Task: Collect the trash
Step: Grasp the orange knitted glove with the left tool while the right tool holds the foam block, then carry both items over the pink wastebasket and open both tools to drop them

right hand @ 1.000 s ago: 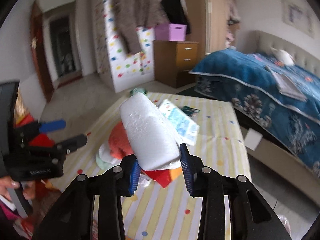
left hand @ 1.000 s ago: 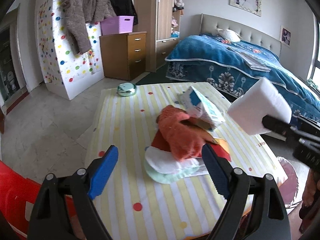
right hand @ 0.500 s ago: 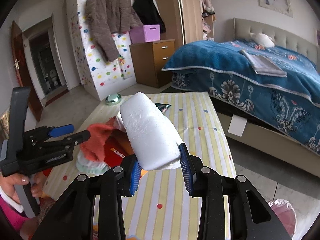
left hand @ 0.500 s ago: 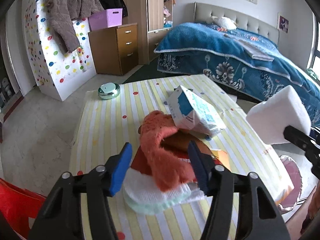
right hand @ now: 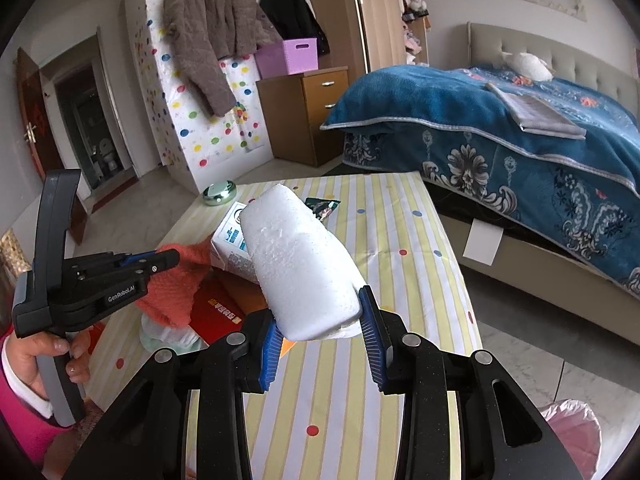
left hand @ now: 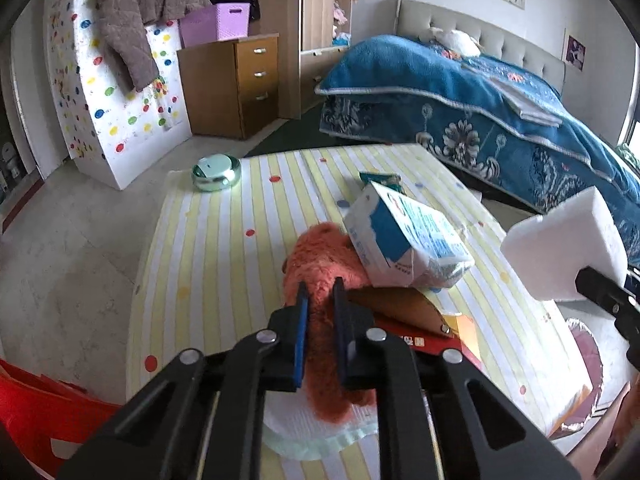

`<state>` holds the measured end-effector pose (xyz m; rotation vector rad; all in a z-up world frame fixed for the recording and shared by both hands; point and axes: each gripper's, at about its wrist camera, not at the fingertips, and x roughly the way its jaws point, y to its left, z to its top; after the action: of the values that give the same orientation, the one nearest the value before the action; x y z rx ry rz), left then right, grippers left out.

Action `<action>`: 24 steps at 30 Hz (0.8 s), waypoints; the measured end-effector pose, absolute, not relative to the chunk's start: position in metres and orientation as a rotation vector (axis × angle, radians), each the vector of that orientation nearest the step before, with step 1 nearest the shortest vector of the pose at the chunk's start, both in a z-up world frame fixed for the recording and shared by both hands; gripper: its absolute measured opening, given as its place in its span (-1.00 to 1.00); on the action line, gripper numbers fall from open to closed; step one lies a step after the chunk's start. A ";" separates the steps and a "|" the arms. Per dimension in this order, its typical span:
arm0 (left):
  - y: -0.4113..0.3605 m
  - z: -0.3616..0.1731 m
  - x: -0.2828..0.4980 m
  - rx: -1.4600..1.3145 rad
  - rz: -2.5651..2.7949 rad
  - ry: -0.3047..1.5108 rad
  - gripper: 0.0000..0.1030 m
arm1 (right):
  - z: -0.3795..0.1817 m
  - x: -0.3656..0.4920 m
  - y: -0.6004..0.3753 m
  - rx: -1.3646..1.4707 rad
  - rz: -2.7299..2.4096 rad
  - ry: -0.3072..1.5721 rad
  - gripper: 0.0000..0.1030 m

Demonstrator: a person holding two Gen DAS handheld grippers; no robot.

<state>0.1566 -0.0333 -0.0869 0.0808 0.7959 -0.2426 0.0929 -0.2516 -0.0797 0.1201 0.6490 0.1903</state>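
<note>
A pile of trash lies on the striped table (left hand: 208, 260): an orange fuzzy cloth (left hand: 324, 252), a blue-and-white carton (left hand: 404, 240), a red packet (left hand: 420, 338) and a white-green pad (left hand: 320, 428). My left gripper (left hand: 320, 288) is closing, and its pads pinch a fold of the orange cloth (right hand: 176, 284). Seen from the right wrist, the left gripper (right hand: 174, 256) is held by a hand at the table's left side. My right gripper (right hand: 320, 306) is shut on a white foam block (right hand: 300, 268), held in the air above the table's right part. The foam block (left hand: 568, 240) also shows at the right of the left wrist view.
A round green tin (left hand: 216, 172) and a dark green wrapper (left hand: 380, 178) lie at the table's far end. A pink bag (right hand: 572, 424) sits on the floor to the right of the table, a red object (left hand: 36, 404) to its left. A blue-covered bed (right hand: 520, 128) stands behind.
My left gripper moved forward over the pile and its jaws went from wide open to pinching the orange cloth. The right gripper with the foam block drifted slightly right and down.
</note>
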 end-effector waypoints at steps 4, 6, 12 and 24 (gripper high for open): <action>-0.023 -0.055 0.147 0.048 -0.240 0.718 -0.83 | -0.073 0.085 -0.251 0.122 0.187 0.626 -0.30; -0.018 -0.034 0.137 0.040 -0.244 0.668 -0.83 | -0.067 0.079 -0.252 0.125 0.183 0.608 -0.30; -0.015 0.014 0.097 0.037 -0.281 0.562 -0.83 | -0.054 0.056 -0.256 0.139 0.181 0.574 -0.30; -0.093 -0.024 0.027 0.113 -0.486 0.590 -0.83 | -0.064 -0.011 -0.288 0.194 0.102 0.601 -0.30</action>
<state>0.0272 -0.0928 -0.0240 0.1126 0.5895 -0.4856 -0.0113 -0.2881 -0.0636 0.1943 0.6011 0.1018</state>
